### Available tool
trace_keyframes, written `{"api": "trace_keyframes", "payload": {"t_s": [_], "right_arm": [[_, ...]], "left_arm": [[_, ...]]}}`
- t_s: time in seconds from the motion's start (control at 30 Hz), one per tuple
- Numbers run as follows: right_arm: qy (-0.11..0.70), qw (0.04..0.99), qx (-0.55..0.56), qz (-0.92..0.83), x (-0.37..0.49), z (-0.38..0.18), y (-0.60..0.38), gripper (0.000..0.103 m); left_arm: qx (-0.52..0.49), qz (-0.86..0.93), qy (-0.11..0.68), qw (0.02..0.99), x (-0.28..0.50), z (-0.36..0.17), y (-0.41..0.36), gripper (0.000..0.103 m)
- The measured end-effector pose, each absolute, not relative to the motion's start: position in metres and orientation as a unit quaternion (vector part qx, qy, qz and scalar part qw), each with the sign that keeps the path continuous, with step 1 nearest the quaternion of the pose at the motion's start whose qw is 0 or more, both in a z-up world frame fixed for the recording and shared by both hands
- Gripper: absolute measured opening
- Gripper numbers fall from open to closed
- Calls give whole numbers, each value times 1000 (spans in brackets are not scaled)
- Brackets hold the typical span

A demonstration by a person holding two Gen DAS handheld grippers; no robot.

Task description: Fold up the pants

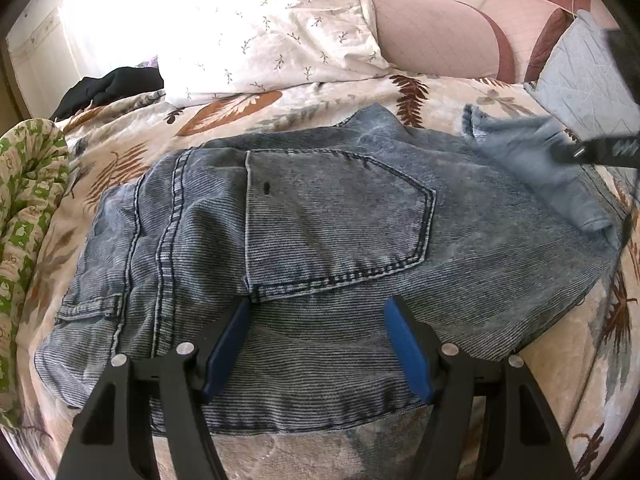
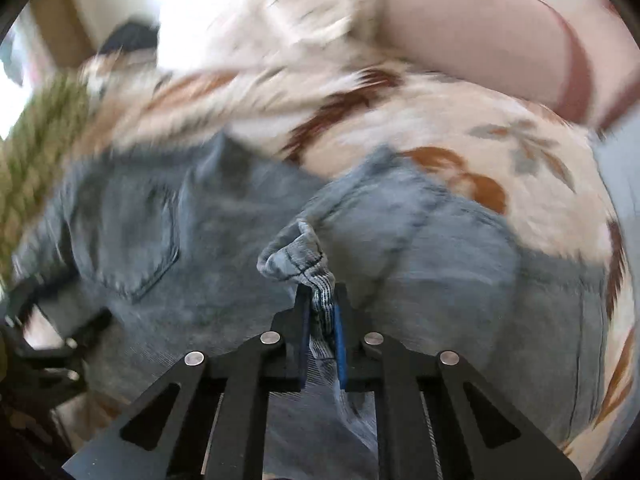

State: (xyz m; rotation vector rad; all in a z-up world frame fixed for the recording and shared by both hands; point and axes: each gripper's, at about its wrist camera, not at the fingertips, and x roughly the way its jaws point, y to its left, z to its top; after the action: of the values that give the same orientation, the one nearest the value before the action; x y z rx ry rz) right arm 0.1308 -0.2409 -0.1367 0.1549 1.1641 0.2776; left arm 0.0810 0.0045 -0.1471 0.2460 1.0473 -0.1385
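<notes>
A: Where the left wrist view looks down, what lies under it?

B: Jeans (image 1: 320,248), spread flat on a leaf-print bedspread (image 1: 280,108), back side up. Back pocket (image 1: 336,216) is the landmark. Left gripper (image 1: 318,308) hangs just below the pocket's lower corner, blue pads (image 1: 408,352) wide apart, nothing between them. Can't tell if the tips touch the denim.

A: Around the pocket?

B: Seam and belt loop to its left. Up and right of it, a pale hem end (image 1: 532,152) is lifted off the jeans, blurred, pinched by the right gripper (image 1: 580,152) coming in from the frame's right edge. White sprigged pillow (image 1: 280,28) well above the pocket; pink headboard (image 1: 436,28) behind that. Dark garment (image 1: 116,84) far up-left. Green floral cloth (image 1: 28,200) at far left. Grey quilted cushion (image 1: 580,76) far up-right.

A: Right wrist view?

B: Heavy motion blur. Right gripper (image 2: 322,300) is closed tight on a bunched denim hem (image 2: 296,256); the fabric runs down between the pads (image 2: 340,344) and a knot of it sticks out past the tips. Pocket (image 2: 132,232) sits left of that bunch. Rest of the jeans (image 2: 440,248) spreads beneath and right, on the bedspread (image 2: 400,120).

A: Other gripper there?

B: Left gripper's black frame (image 2: 44,344) shows at lower left, below the pocket.
</notes>
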Motion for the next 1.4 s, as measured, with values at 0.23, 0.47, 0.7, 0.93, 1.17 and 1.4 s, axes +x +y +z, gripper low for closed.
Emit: {"api": "trace_keyframes", "payload": {"t_s": [0.23,0.47,0.7,0.93,1.17,1.4], "right_arm": [[454,820,348,2,75,-132,-418,9],[431,729,525,-86,-6,-202,-522,12],[440,776,421,-164,5,-167,-506,47],[424,808,395,-109,57,-154,-480,47],[479,790,367,-105,114,-199,-469,45],[469,796,363,-116,118,-206,-482,46]], "left_arm": [[121,-65,497,857,82,-148,4,72],[131,-61,493,858,81,-150,1,74],[129,-62,494,858,81,-149,2,74],[131,-60,489,860,79,-147,1,75],[106,-64,488,864,80,-141,5,78],[98,-57,487,866,82,-139,7,78]]}}
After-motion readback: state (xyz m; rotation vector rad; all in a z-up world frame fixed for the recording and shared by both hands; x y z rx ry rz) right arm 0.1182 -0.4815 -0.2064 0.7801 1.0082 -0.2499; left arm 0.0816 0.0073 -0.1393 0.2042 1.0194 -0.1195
